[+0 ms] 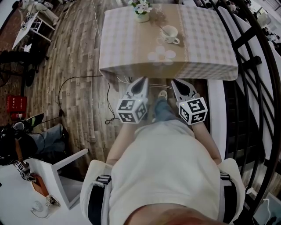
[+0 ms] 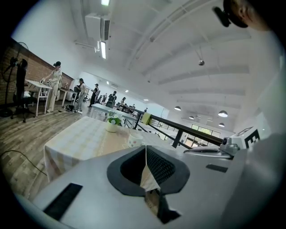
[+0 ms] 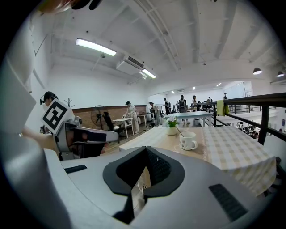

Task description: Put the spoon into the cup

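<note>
A white cup (image 1: 170,34) stands on a saucer on the checked tablecloth (image 1: 206,48), and the spoon (image 1: 165,30) rests in it with its handle leaning out to the left. The right gripper view shows the cup (image 3: 187,140) and spoon handle (image 3: 178,130) well ahead; the left gripper view catches only the cup's top (image 2: 134,138) over the jaws. My left gripper (image 1: 141,81) and right gripper (image 1: 174,83) hang side by side short of the table's near edge, close to my body. Both are shut, with nothing between the jaws.
A small flower pot (image 1: 142,12) sits at the table's far edge behind the cup. A black railing (image 1: 246,66) runs along the right. Cables (image 1: 83,81) lie on the wooden floor at left. A white desk (image 1: 26,193) stands at lower left. People work at far tables (image 2: 49,87).
</note>
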`<state>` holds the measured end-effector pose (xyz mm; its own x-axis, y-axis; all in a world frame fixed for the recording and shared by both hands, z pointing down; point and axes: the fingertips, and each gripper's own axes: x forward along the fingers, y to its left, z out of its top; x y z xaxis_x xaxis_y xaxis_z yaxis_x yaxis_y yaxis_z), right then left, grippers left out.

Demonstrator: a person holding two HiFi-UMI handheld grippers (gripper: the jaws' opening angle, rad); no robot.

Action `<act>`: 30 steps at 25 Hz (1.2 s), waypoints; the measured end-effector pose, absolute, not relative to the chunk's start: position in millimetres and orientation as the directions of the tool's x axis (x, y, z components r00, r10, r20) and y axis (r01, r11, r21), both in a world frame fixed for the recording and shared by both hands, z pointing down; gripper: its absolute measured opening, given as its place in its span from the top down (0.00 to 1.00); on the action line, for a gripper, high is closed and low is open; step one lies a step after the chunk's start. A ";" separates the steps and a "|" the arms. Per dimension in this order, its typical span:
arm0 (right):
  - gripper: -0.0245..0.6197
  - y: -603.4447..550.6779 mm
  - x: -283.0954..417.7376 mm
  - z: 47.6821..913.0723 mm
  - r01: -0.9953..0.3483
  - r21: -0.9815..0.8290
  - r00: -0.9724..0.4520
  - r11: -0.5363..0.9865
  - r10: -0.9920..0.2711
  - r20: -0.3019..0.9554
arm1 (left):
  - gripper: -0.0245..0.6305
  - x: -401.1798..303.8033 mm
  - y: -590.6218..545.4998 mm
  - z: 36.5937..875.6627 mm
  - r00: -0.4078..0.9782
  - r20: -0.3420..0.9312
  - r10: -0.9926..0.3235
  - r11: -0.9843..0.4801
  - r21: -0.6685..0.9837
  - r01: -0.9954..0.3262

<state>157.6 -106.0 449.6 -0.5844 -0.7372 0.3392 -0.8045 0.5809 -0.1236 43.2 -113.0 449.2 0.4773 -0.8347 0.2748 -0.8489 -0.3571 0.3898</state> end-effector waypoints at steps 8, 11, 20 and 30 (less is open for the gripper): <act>0.96 -101.2 156.5 450.4 -0.799 -0.122 -0.590 0.588 -0.729 0.348 | 0.95 42.6 -111.4 452.3 0.481 0.281 -0.831 -0.361 0.386 -0.849; 0.96 -102.1 158.6 449.6 -0.803 -0.121 -0.584 0.583 -0.733 0.348 | 0.95 43.8 -113.1 451.4 0.486 0.281 -0.827 -0.366 0.386 -0.847; 0.96 -102.9 159.3 447.5 -0.807 -0.113 -0.579 0.580 -0.740 0.341 | 0.95 48.7 -112.5 449.1 0.504 0.278 -0.818 -0.385 0.388 -0.837; 0.96 -102.8 157.8 449.4 -0.800 -0.109 -0.586 0.590 -0.730 0.352 | 0.95 44.4 -115.1 451.2 0.490 0.283 -0.824 -0.366 0.394 -0.843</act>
